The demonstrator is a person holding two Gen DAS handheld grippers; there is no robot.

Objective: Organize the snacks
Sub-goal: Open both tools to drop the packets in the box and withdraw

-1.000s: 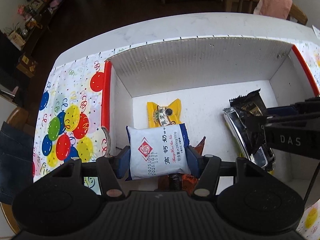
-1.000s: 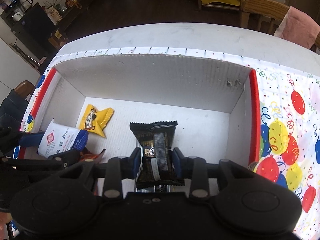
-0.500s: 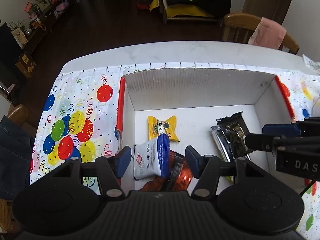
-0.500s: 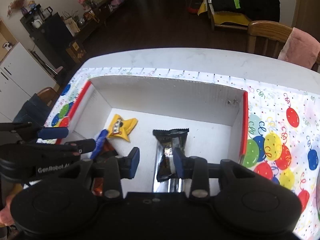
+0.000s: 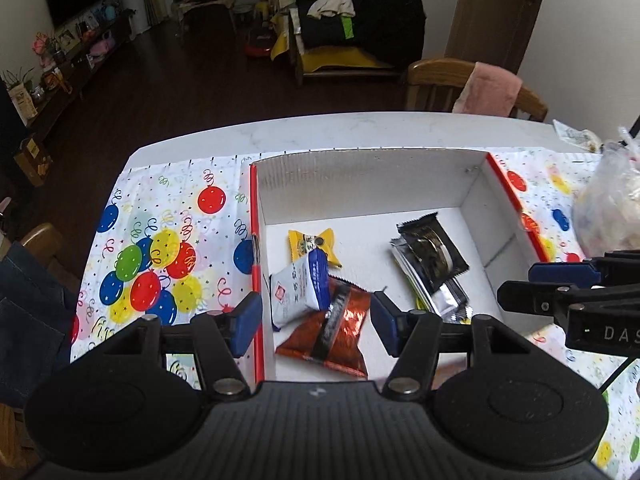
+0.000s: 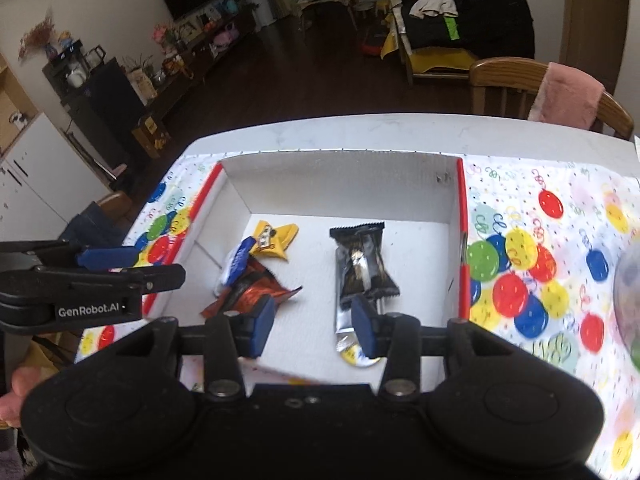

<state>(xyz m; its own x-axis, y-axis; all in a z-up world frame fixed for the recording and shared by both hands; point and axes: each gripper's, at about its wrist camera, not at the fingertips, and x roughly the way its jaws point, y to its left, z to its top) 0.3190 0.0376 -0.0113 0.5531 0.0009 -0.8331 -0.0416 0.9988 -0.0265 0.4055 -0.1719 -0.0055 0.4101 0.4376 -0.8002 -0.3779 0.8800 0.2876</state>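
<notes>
From the left wrist camera we look down on a white corrugated cardboard box with red edges [image 5: 256, 216], open at the top, standing on a balloon-printed paper sheet [image 5: 160, 248] that covers a white table [image 5: 320, 132]. Our left gripper [image 5: 316, 316] hangs above the box's near left corner with its blue-padded jaws spread and nothing between them. Below it, on the box floor, a white and blue pillow packet [image 5: 298, 288] leans on a shiny orange-red foil packet [image 5: 332, 332], and a small yellow wrapped snack [image 5: 314, 246] lies just behind them. Toward the right side of the box a black wrapper [image 5: 434, 246] lies across a silver foil bar [image 5: 436, 288]. Our right gripper [image 5: 560, 284] enters from the right edge, seen side-on.

From the right wrist camera, the right gripper [image 6: 314, 322] hovers over the near part of the same box [image 6: 462, 216]; its jaws are opening and hold nothing. The black wrapper [image 6: 362, 256] and silver bar [image 6: 346, 320] lie beneath, apart from the pads. The orange-red packet [image 6: 250, 290], white and blue packet [image 6: 236, 262] and yellow snack [image 6: 276, 240] sit at left. The left gripper [image 6: 132, 266] reaches in from the left, a hand [image 6: 10, 396] behind it.
</notes>
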